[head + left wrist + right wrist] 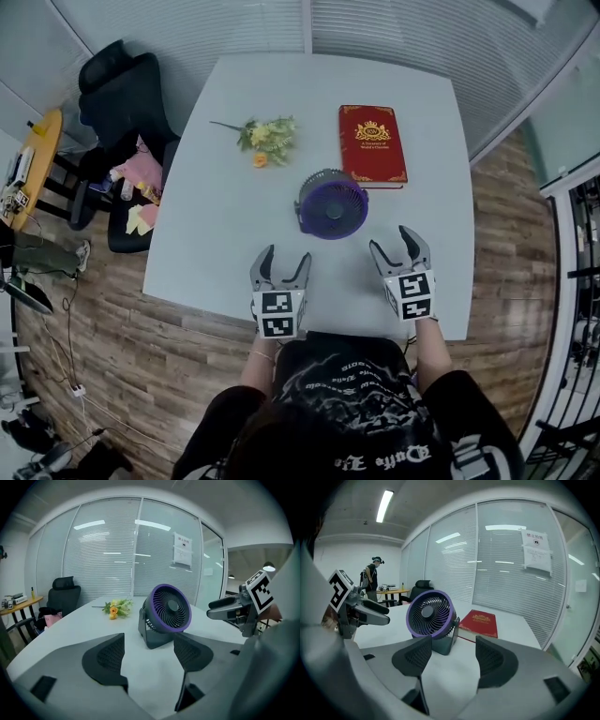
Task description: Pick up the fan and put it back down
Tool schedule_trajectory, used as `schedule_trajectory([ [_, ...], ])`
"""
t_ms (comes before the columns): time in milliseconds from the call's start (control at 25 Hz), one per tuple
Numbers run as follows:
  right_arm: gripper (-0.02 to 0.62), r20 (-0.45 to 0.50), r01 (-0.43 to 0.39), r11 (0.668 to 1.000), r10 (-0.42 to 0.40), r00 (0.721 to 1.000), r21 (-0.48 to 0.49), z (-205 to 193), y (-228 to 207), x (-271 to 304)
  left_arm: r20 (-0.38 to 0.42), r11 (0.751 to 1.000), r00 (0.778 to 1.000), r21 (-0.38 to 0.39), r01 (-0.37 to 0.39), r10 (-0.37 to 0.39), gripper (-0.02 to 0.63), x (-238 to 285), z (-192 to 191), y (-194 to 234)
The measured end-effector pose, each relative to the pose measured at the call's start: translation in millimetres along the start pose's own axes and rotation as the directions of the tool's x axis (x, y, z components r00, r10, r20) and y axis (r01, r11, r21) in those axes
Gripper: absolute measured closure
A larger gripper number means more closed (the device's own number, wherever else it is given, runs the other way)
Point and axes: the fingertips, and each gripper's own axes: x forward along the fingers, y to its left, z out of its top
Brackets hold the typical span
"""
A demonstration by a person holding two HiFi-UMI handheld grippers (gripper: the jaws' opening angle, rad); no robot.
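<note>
A small desk fan (331,203) with a purple ring and dark grey base stands upright on the white table (234,234), facing the person. My left gripper (281,262) hovers near the table's front edge, left of and short of the fan (165,613), jaws open with nothing between them. My right gripper (401,241) is to the fan's front right, a short gap away, jaws open and empty. The fan (431,618) fills the left middle of the right gripper view, just beyond the left jaw. Each gripper shows at the edge of the other's view.
A red book (371,143) lies just behind the fan, on the right. A small bunch of yellow flowers (265,139) lies at the back left. A black office chair (127,103) stands off the table's left side. Glass walls with blinds enclose the room.
</note>
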Motion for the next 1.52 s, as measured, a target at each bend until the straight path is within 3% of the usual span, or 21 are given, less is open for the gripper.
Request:
schedule_trajectory([
  [360,0.314,-0.09,-0.103,0.993,0.097,0.991,-0.06,-11.9,-14.8,57.4,-0.085,0.999,0.996,0.042,-0.015,0.019,0.268,42.0,-5.7,14.9],
  [680,0.314,-0.173,-0.201,0.978,0.189,0.966,-0.051,-38.0,-13.1,96.0,-0.138,0.998,0.99,0.062,-0.007,0.015,0.268,86.4,-15.2,16.2],
  [1000,0.318,-0.176,-0.244,0.97,0.238,0.955,-0.016,-42.5,-11.8,132.4,-0.207,0.996,0.976,0.051,0.08,-0.068,0.268,117.1,-28.4,13.1],
  [1360,0.331,-0.183,-0.264,0.964,0.264,0.947,0.025,-43.6,-4.9,158.7,-0.237,0.993,0.968,0.064,0.097,-0.079,0.273,140.4,-31.7,17.1],
  [1440,0.349,-0.183,-0.257,0.966,0.258,0.949,0.032,-44.0,-4.1,160.6,-0.251,0.993,0.964,0.06,0.103,-0.085,0.312,143.9,-32.9,18.4],
  [1520,0.414,-0.179,-0.258,0.965,0.26,0.949,0.035,-43.3,-2.2,162.0,-0.245,0.99,0.966,0.092,0.106,-0.081,0.403,146.3,-33.3,20.6],
])
